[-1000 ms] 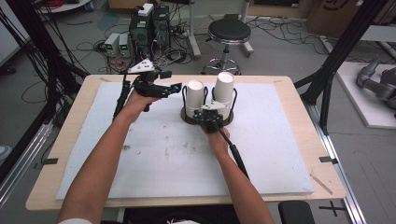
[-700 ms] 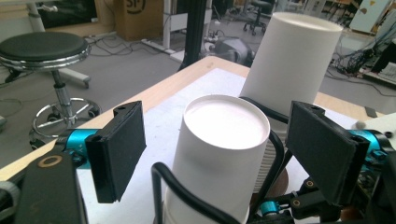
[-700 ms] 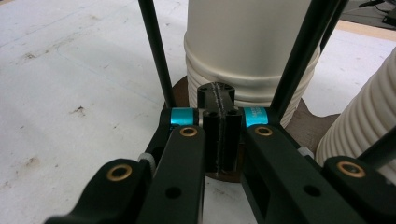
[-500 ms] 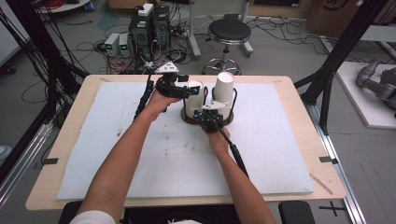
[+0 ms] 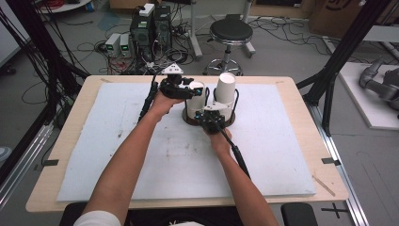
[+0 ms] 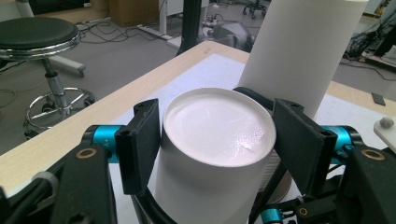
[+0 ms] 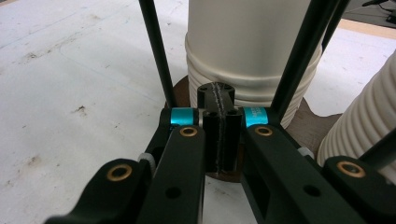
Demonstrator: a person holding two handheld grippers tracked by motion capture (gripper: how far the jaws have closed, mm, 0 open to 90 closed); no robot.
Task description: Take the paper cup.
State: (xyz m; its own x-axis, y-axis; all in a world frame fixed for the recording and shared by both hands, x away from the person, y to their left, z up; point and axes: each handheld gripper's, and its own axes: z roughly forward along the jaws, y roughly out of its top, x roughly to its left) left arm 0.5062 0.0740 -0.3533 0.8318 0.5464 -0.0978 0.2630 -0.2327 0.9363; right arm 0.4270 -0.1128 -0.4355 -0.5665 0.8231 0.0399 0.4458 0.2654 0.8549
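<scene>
The left tool (image 6: 215, 154) straddles, unclenched, the shorter cup stack (image 6: 212, 154) in the wire rack (image 5: 234, 96); the right tool (image 7: 219, 135) is clenched empty.

Two white cup stacks (image 5: 195, 96) (image 5: 225, 89), one wire holder (image 5: 234, 106), two hand-held grippers (image 5: 188, 90) (image 5: 210, 118).

White paper cups (image 6: 212, 154) — plain upper walls, ribbed lower bands (image 7: 252, 88) — sit on a dark brown base (image 7: 322, 128) with black wire uprights (image 7: 156, 51). Left gripper (image 6: 217, 140) and right gripper (image 7: 219, 135): black, with cyan collars and brass-coloured rivets. Table mat (image 5: 141, 155): white (grey smudges) — tabletop edge (image 5: 56, 150) light wood.
</scene>
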